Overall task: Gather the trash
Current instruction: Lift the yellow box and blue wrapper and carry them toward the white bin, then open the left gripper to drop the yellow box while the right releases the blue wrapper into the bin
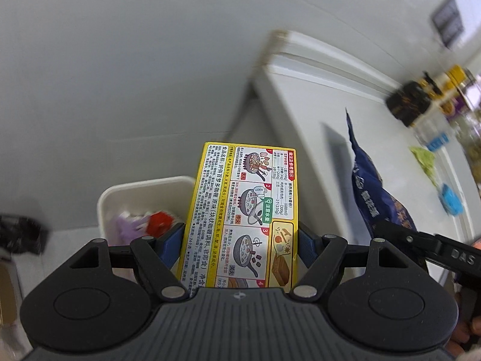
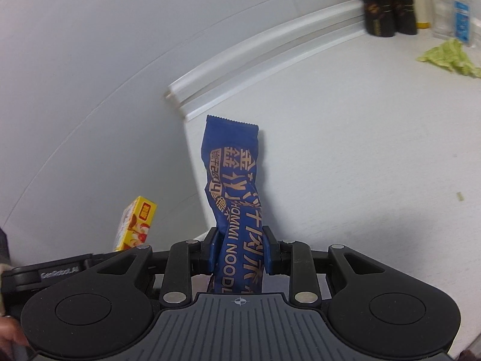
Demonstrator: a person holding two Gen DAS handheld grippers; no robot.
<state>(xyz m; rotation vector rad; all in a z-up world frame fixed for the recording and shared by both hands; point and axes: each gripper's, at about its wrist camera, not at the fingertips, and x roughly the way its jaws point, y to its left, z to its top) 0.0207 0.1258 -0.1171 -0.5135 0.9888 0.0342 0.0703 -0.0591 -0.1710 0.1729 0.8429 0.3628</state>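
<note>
My left gripper (image 1: 240, 240) is shut on a yellow curry box (image 1: 240, 213), which sticks up between its blue pads with the printed cooking steps facing the camera. Below and left of it stands a white trash bin (image 1: 144, 189) holding a red and a purple scrap. My right gripper (image 2: 240, 249) is shut on a blue noodle wrapper (image 2: 234, 180), twisted and standing upright over the white counter's left end. The wrapper (image 1: 369, 192) and right gripper body show at the right of the left wrist view; the yellow box (image 2: 135, 222) shows at the left of the right wrist view.
A white counter (image 2: 360, 150) runs along the wall. At its far end stand dark bottles (image 2: 387, 6) and jars. Green lettuce scraps (image 2: 451, 57) and a small blue item (image 1: 449, 198) lie on it. A dark object (image 1: 21, 234) sits on the floor at left.
</note>
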